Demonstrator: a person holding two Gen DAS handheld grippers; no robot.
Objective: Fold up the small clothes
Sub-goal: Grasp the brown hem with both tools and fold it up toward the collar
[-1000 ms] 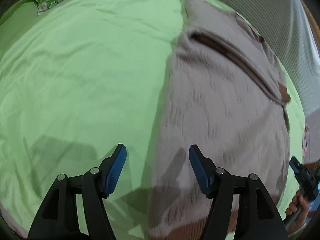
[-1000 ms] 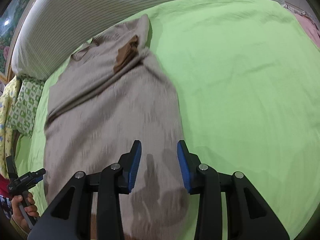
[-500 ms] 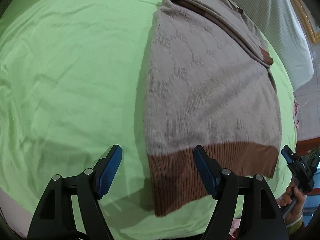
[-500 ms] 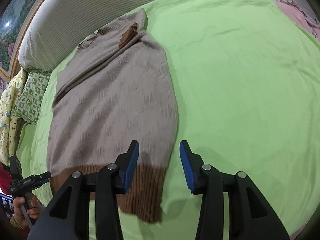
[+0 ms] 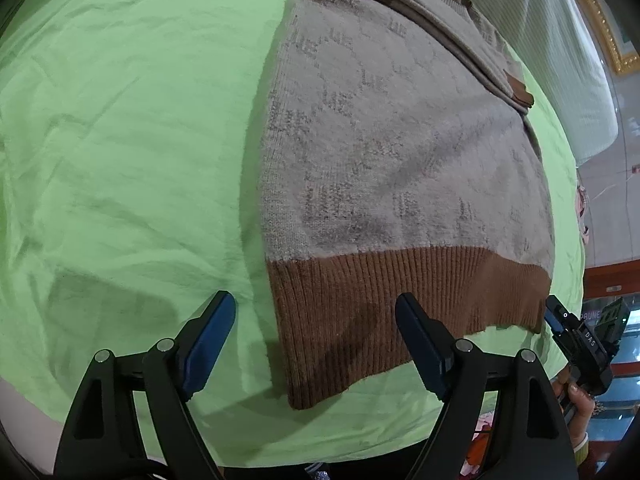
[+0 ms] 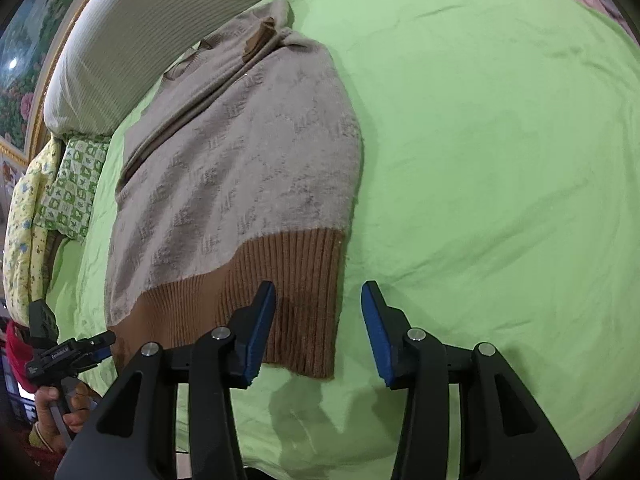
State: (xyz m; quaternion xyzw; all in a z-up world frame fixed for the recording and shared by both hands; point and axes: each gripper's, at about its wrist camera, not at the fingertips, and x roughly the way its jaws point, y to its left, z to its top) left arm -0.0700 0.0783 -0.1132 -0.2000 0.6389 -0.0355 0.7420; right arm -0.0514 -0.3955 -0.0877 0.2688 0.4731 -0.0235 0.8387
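A beige knit sweater [image 5: 400,152] with a brown ribbed hem [image 5: 380,304] lies flat on the green bedsheet [image 5: 120,140], sleeves folded in over the body. My left gripper [image 5: 316,340] is open and empty, its jaws standing either side of the hem's left corner, above it. My right gripper [image 6: 319,328] is open and empty above the hem's right corner [image 6: 308,336]; the sweater [image 6: 248,160] stretches away from it. Each gripper shows at the edge of the other's view: the right one [image 5: 576,340] and the left one [image 6: 68,356].
A grey striped pillow or headboard cushion [image 6: 168,20] lies beyond the sweater's collar. A green patterned pillow [image 6: 68,192] and a yellow blanket [image 6: 24,216] sit at the bed's left side. The bed's near edge [image 5: 280,448] is just below the grippers.
Both grippers have pulled back toward the bed's near edge, off the sweater's body, so the brown hem has come into view. Both jaws have opened wider.
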